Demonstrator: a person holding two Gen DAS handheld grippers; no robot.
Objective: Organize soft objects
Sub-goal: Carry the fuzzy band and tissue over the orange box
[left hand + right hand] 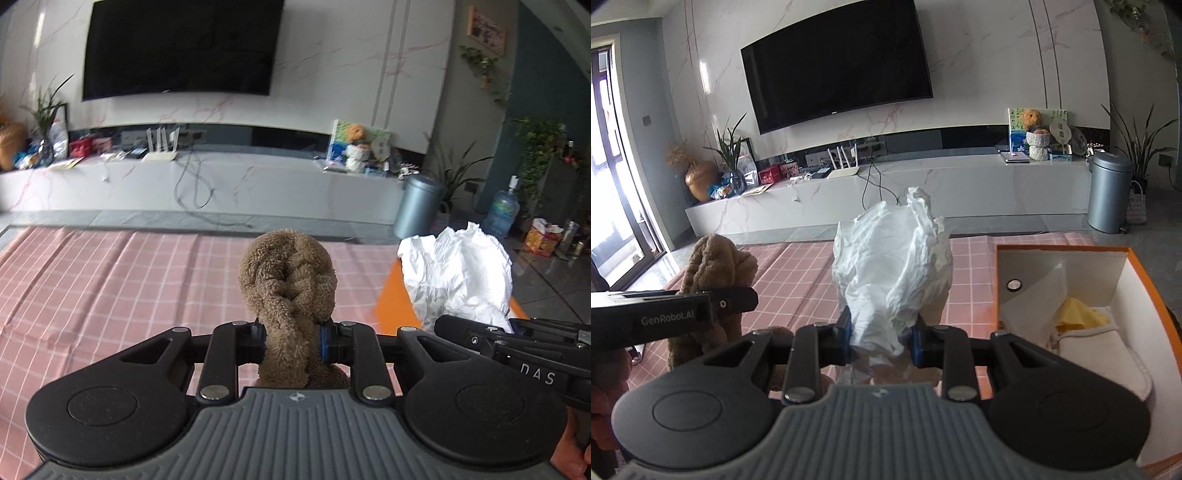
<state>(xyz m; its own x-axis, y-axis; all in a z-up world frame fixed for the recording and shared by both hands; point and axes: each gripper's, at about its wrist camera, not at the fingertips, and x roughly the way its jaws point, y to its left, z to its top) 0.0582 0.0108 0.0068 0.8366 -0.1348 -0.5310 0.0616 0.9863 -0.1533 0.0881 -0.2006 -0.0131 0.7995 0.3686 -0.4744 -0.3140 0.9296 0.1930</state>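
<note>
My left gripper [292, 341] is shut on a brown fluffy towel [288, 280], bunched and held above the pink checked cloth [110, 280]. My right gripper [882, 341] is shut on a crumpled white tissue [894, 266], also held above the cloth. The tissue shows in the left wrist view [458, 273], and the brown towel shows in the right wrist view [716, 266]. An orange box with a white inside [1137, 273] stands to the right, holding a yellow cloth [1078, 314] and a cream folded cloth [1097, 354].
A marble TV bench [923, 184] with a large TV [838, 66] above it runs along the far wall. A grey bin [1108, 192] stands on the floor at the right. A water bottle [500, 214] and plants stand further right.
</note>
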